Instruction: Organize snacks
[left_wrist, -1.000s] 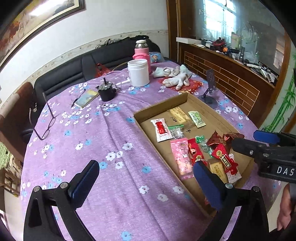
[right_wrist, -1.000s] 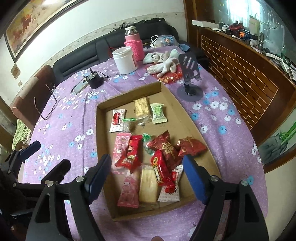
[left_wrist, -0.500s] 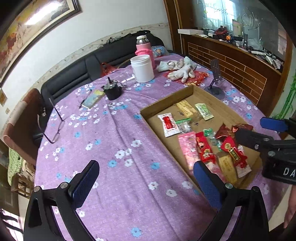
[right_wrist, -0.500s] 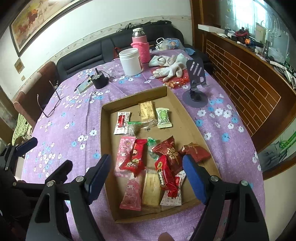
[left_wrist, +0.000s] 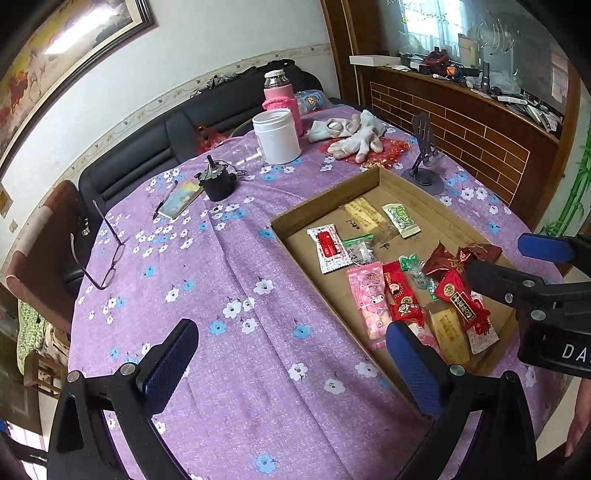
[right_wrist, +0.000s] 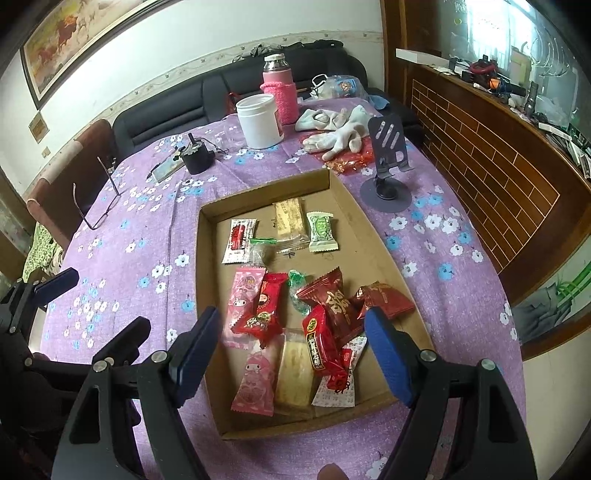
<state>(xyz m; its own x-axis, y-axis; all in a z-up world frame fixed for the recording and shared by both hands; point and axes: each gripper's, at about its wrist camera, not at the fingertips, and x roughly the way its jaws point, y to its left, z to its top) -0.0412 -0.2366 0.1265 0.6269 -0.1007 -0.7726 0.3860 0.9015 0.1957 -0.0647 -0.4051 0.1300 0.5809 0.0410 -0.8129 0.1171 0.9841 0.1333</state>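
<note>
A shallow cardboard tray (right_wrist: 338, 194) lies on the purple flowered tablecloth and holds several wrapped snacks: a green packet (right_wrist: 322, 231), a yellow bar (right_wrist: 289, 218), a white-red packet (right_wrist: 238, 240), pink packets (right_wrist: 246, 291) and red packets (right_wrist: 334, 302). The tray also shows in the left wrist view (left_wrist: 391, 181). My right gripper (right_wrist: 291, 354) is open and empty above the tray's near end. My left gripper (left_wrist: 291, 363) is open and empty above the cloth left of the tray.
A white jar (right_wrist: 259, 120), a pink bottle (right_wrist: 279, 90), gloves (right_wrist: 338, 133), a phone stand (right_wrist: 386, 170), a black pot (right_wrist: 197, 157), a notebook (left_wrist: 181, 199) and glasses (left_wrist: 101, 251) lie on the table. A black sofa (right_wrist: 177, 107) stands behind, a wooden counter (right_wrist: 491, 147) on the right.
Both grippers have drawn back and risen a little, so the table and tray look farther away. Both stay open and empty. The snacks have not moved.
</note>
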